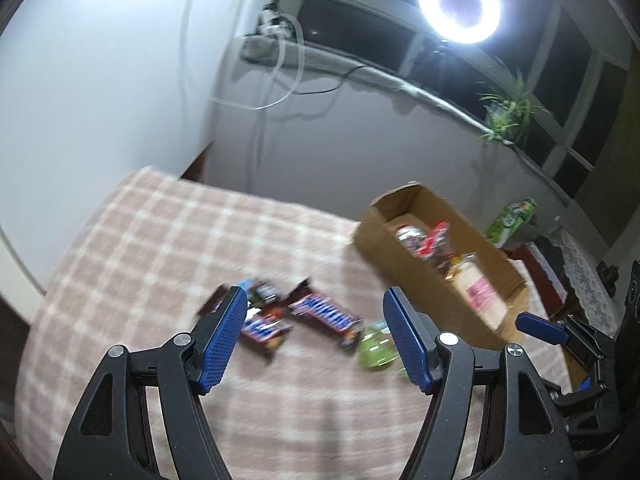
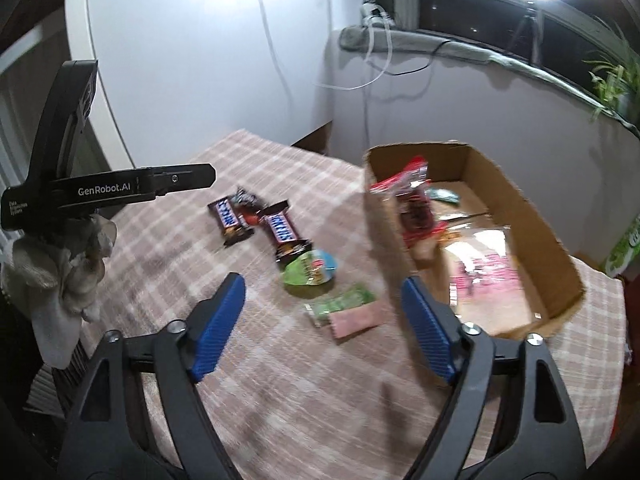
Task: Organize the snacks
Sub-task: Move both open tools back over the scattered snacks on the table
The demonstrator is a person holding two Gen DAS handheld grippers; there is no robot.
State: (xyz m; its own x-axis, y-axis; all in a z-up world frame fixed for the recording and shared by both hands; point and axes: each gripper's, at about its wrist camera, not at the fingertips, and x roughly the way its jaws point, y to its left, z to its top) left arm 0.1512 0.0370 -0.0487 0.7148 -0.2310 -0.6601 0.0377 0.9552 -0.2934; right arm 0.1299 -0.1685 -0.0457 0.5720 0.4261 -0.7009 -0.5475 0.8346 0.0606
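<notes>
Fingers (image 1: 404, 344) of both grippers stand wide and empty, clear to pick; loose snack bars (image 1: 320, 314) lie ahead between them on the counter (image 2: 280, 380), cardboard box (image 2: 560, 264) just right.

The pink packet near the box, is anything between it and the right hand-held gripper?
Nothing visible. The right hand-held gripper is open and empty above the cloth, and the pink packet lies flat just ahead between its fingers. A green packet lies against its far edge, not in the way.
</notes>
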